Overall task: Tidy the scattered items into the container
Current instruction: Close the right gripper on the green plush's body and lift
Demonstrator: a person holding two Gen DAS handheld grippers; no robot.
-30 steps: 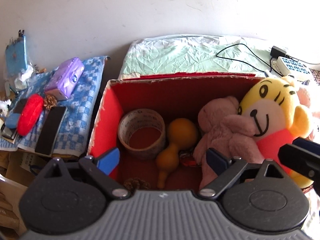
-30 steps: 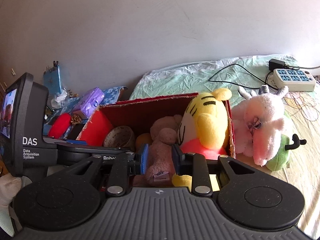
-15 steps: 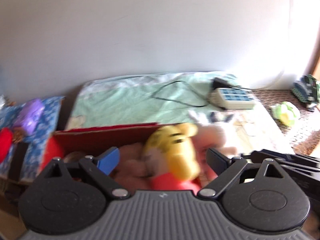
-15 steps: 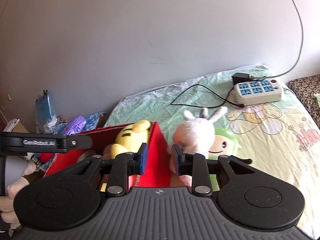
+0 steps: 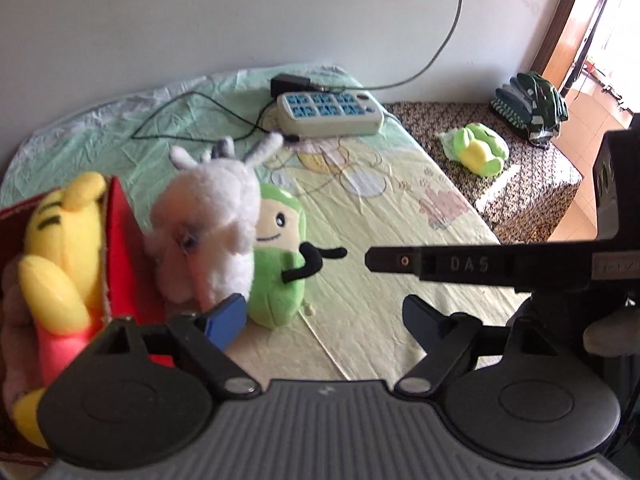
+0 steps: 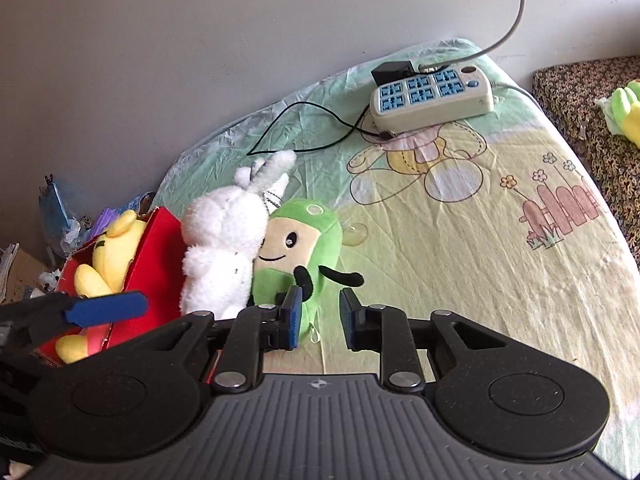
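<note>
The white rabbit plush [image 6: 224, 248] and green plush [image 6: 298, 256], just beside the red box [image 6: 154, 248], are being approached. The left gripper [image 5: 320, 314] is wide, closing, empty; the right gripper [image 6: 319, 322] is narrow, empty. A grasp is judged next.

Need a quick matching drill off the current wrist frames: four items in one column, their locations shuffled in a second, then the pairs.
Items:
1. yellow tiger plush
2. white bunny plush
3. power strip
4. small green frog toy

Places:
A. on the leopard-print surface past the sheet
B. inside the red box
C. near the wall on the cartoon sheet, cable plugged in
D. outside the box, between its wall and the green plush

Pairs: 1-B, 2-D, 3-C, 4-A
</note>
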